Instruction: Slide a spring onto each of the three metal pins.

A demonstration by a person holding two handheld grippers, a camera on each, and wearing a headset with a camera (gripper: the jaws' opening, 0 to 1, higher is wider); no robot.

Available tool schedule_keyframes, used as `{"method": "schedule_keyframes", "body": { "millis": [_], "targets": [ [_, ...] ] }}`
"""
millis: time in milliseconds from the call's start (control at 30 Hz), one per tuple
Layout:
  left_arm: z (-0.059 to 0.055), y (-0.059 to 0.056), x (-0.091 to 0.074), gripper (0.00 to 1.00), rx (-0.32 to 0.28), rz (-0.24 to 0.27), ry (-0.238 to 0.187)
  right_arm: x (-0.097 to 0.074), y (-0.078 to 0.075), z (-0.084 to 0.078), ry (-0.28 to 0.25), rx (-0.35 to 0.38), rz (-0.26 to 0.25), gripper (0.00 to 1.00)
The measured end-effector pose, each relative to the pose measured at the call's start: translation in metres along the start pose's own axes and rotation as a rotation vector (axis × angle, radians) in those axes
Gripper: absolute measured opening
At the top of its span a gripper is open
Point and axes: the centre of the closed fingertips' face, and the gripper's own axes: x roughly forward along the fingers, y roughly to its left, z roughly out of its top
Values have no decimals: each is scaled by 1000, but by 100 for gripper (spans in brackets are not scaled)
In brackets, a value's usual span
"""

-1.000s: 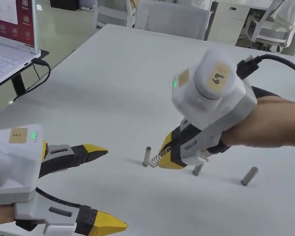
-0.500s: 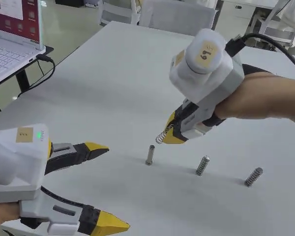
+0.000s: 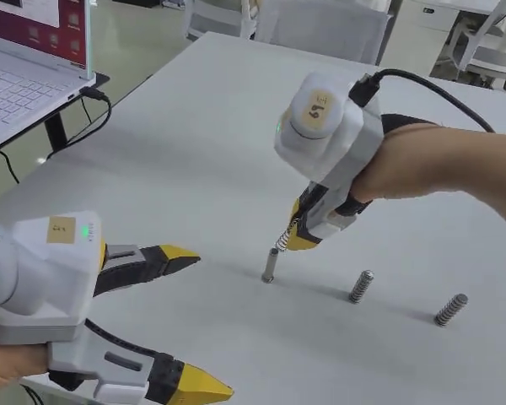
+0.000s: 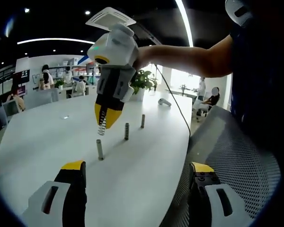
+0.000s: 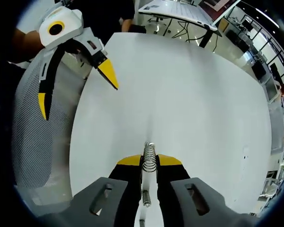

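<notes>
Three metal pins stand in a row on the white table (image 3: 194, 126). The nearest pin (image 3: 270, 265) (image 4: 100, 149) is bare. The middle pin (image 3: 361, 287) (image 4: 126, 131) and the far pin (image 3: 450, 310) (image 4: 143, 121) each carry a spring. My right gripper (image 3: 293, 240) (image 4: 104, 120) (image 5: 150, 161) is shut on a loose spring (image 3: 284, 237) (image 4: 102, 124) (image 5: 150, 157), which hangs tilted just above the bare pin's top. My left gripper (image 3: 198, 325) (image 4: 137, 166) (image 5: 78, 100) is open and holds nothing, low at the near left, well apart from the pins.
An open laptop (image 3: 25, 76) sits on a separate desk at the far left, with a cable (image 3: 93, 114) hanging from it. Chairs (image 3: 312, 25) stand beyond the table's far edge. The table's near edge runs close under my left gripper.
My right gripper has lifted the spring from table level beside the bare pin and carried it over that pin's top. The left gripper has kept its place and stayed open.
</notes>
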Motion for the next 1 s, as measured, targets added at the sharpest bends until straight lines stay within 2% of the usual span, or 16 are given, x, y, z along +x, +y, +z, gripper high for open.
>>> {"method": "schedule_keyframes", "body": {
  "millis": [667,1000],
  "targets": [
    [-3,1,1,85,-12,-1,-2,12,-1,0,27,5,30,8],
    [-1,0,-1,84,-19,7,-6,19,-3,-3,50,-4,36,8]
  ]
}}
